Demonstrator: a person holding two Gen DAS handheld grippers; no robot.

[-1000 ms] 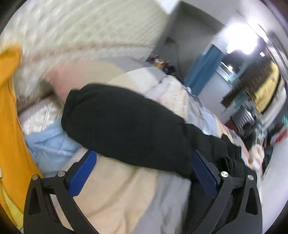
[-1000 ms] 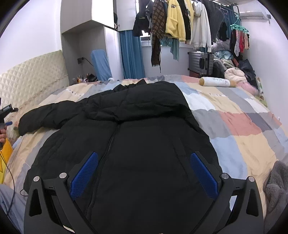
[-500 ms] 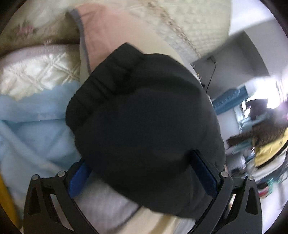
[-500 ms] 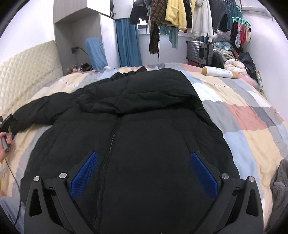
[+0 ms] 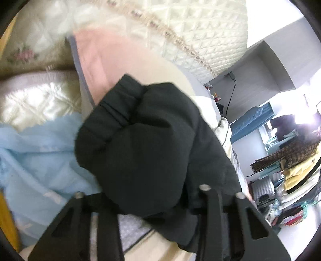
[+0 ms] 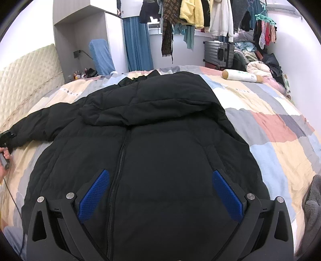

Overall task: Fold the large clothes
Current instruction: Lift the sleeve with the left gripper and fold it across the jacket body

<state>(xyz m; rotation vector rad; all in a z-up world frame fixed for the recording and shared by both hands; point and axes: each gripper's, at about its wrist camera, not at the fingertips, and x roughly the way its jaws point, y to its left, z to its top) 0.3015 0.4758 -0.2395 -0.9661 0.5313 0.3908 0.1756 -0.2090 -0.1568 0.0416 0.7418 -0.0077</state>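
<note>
Left claw (image 5: 144, 202) just closed, pinching black puffer jacket's sleeve cuff (image 5: 128, 112); right claw (image 6: 160, 192) spread above jacket front. Sleeve-folding step judged underway; next, carrying cuff across chest.

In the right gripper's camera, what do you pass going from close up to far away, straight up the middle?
Right gripper → black jacket → its hood → patchwork bedspread → blue curtain and hanging clothes on the far wall.
</note>
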